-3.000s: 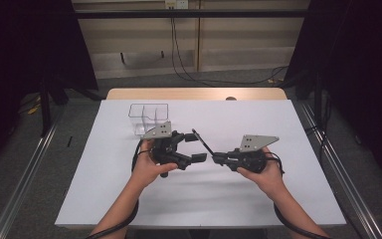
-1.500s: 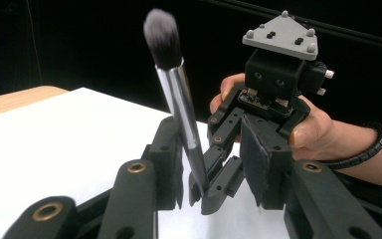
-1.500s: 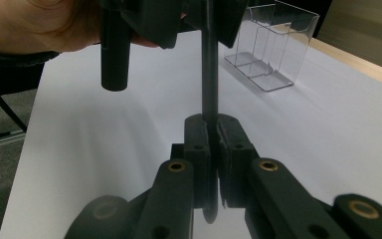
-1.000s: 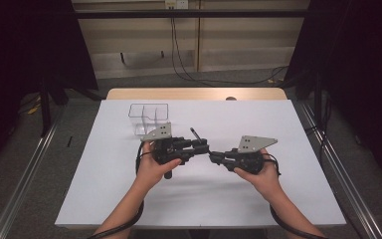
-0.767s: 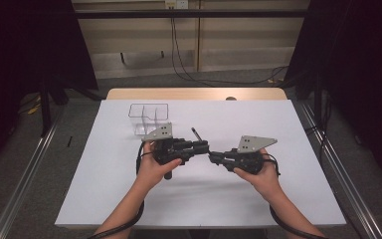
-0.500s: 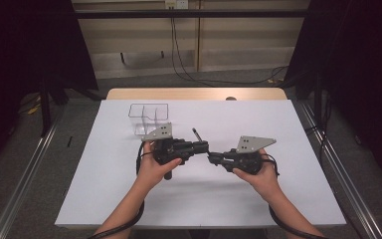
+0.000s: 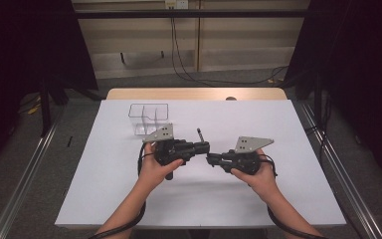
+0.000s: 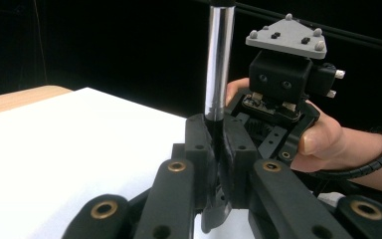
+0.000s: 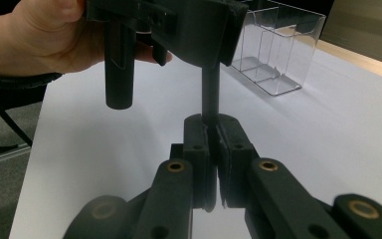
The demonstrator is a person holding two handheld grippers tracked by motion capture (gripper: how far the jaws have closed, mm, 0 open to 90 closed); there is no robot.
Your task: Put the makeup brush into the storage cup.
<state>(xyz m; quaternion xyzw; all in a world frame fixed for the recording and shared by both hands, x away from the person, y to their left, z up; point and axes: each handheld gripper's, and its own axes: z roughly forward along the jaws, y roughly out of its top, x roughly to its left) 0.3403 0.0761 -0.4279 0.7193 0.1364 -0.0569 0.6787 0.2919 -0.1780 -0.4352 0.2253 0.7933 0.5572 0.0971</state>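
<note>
Left claw (image 7: 205, 146): my jaws are clenched on the pen (image 8: 219, 59), gripping its lower, dark end.
Right claw (image 7: 212, 159): clamped tight on the same pen, on its thin black part.
Pen: shiny silver barrel, dark tip, slanting up between my two claws above the table (image 7: 104, 169).
Box (image 7: 148, 118): clear, well behind.

No text, label, brand, number or sign can be read on anything in these pictures
</note>
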